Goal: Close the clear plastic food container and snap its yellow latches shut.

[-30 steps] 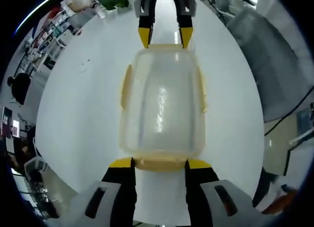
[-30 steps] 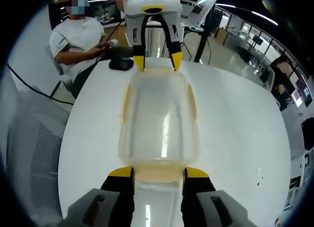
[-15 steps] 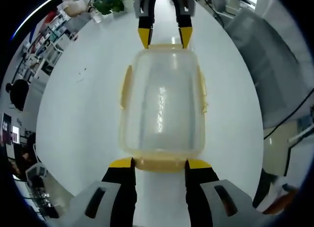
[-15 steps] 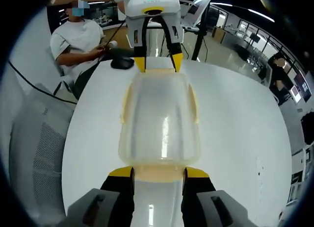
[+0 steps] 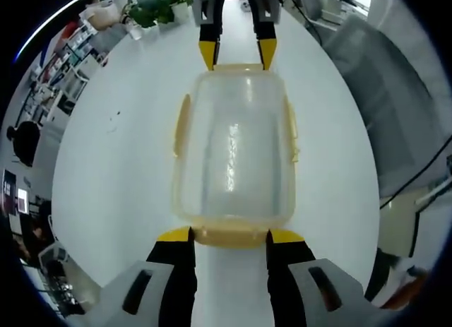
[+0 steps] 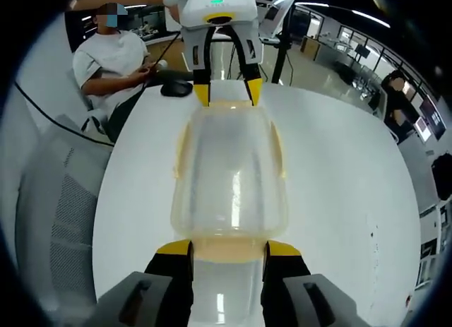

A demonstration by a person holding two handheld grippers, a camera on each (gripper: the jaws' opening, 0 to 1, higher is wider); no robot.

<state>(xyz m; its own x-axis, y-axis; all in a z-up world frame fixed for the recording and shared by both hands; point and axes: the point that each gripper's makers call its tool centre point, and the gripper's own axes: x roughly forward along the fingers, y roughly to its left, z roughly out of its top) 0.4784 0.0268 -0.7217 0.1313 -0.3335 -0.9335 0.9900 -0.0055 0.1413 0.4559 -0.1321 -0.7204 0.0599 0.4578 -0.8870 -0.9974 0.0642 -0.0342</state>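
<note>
The food container [image 5: 233, 147] is seen to be clear, with pale yellow latches [image 5: 182, 124] along its sides. The left gripper [image 5: 229, 236] and right gripper [image 6: 227, 250] are coloured black with yellow tips. The table [image 5: 113, 164] is white. Green leaves are seen on a plant [image 5: 157, 2].

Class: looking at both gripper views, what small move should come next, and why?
Probably press each end latch down. The left gripper and right gripper each straddle a yellow end latch of the lidded container, and the side latches appear to flare outward.
</note>
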